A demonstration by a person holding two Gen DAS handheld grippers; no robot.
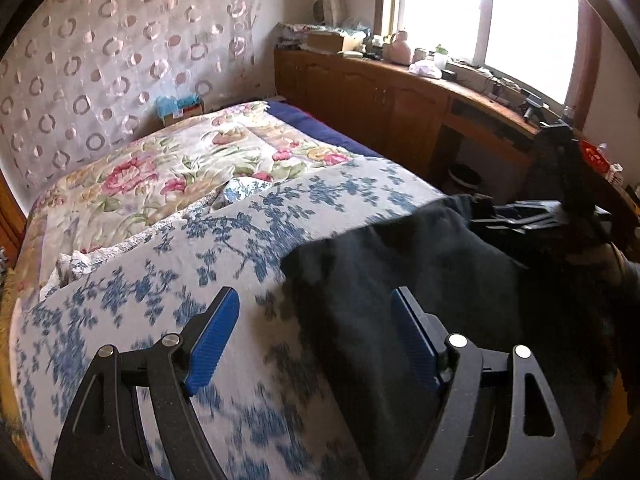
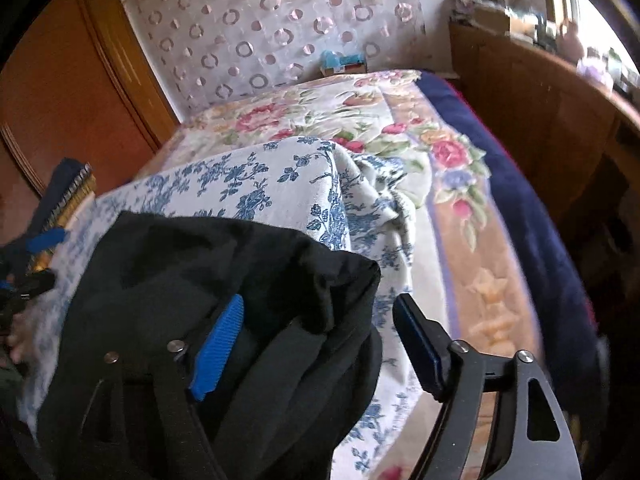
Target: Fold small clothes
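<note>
- Our left gripper (image 1: 316, 336): jaws wide apart, nothing between the blue pads (image 1: 214, 342). It hovers over the near-left edge of the dark garment (image 1: 400, 272), right finger above cloth, left finger above the blue-print sheet (image 1: 168, 280).
- Our right gripper (image 2: 320, 340): jaws also spread. Garment (image 2: 224, 280) is bunched between and over the fingers, left pad (image 2: 218, 352) half buried in folds, right pad clear. Not clamped, as far as we can see.
- Left wrist view shows the right gripper (image 1: 520, 218) at 3 o'clock, at the garment's far-right corner, reaching in low and level. Right wrist view shows a bit of the left gripper (image 2: 36, 252) at 9 o'clock.
- Garment lies on the blue-print sheet at the bed's near end, rumpled, right side heaped. Floral quilt (image 1: 160, 168) beyond at 12 o'clock, wooden cabinet (image 1: 360, 92) at 1–2 o'clock under the window.
- Our read: grippers bracket the opposite sides so we can pinch both edges and spread or fold it in one pass.
- Pose: both pitched down and forward toward the headboard wall, left higher, right almost in the cloth.
- Fold itself looks not yet started.
</note>
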